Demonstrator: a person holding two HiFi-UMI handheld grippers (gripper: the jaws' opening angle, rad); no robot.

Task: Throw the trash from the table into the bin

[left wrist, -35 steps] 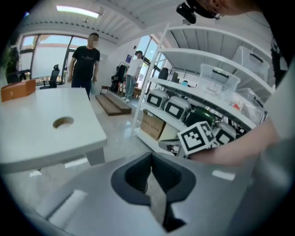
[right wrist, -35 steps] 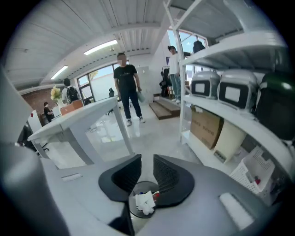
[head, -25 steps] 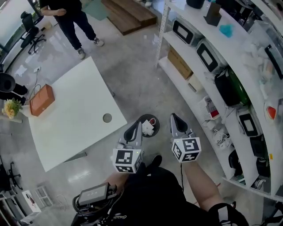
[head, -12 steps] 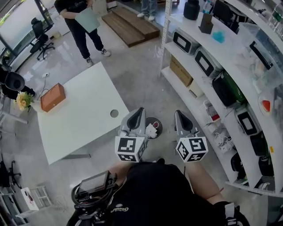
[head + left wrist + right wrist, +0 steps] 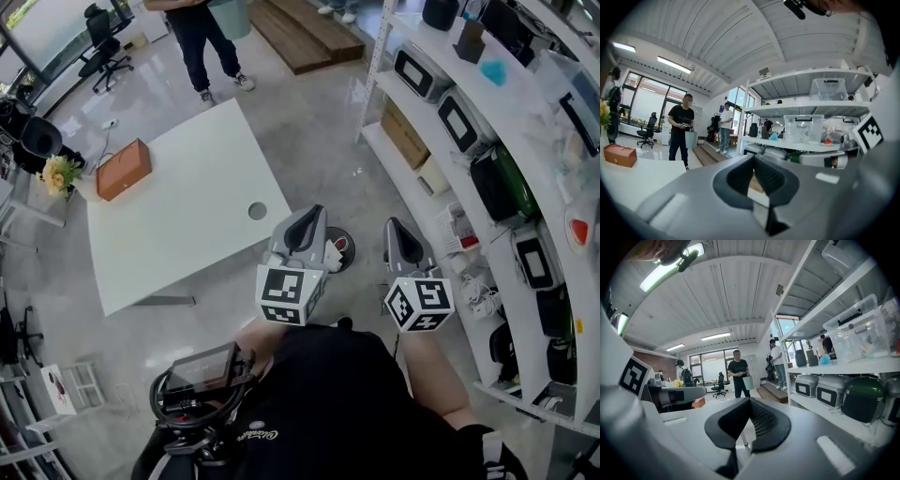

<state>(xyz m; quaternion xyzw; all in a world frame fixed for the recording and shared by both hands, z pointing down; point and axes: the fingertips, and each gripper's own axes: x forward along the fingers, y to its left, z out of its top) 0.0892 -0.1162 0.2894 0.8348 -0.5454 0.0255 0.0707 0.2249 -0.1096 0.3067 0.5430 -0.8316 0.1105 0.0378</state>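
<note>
In the head view my left gripper [image 5: 309, 225] and right gripper [image 5: 398, 234] are held side by side above the floor, both pointing away from me. Each is shut with nothing between its jaws. Between them on the floor stands a dark round bin [image 5: 339, 249] holding white and red trash, partly hidden by the left gripper. The white table [image 5: 178, 225] lies to the left. In the left gripper view the left gripper [image 5: 753, 159] has its dark pads together, and in the right gripper view so does the right gripper [image 5: 749, 403].
An orange-brown box [image 5: 123, 169] and flowers [image 5: 58, 173] sit at the table's far left. A person [image 5: 211, 37] stands beyond the table. Curved white shelves [image 5: 487, 187] with appliances and boxes run along the right. Office chairs [image 5: 103, 37] stand far left.
Both grippers have risen and look larger in the head view. The bin has slipped partly behind the left gripper. The person at the back has walked to the right.
</note>
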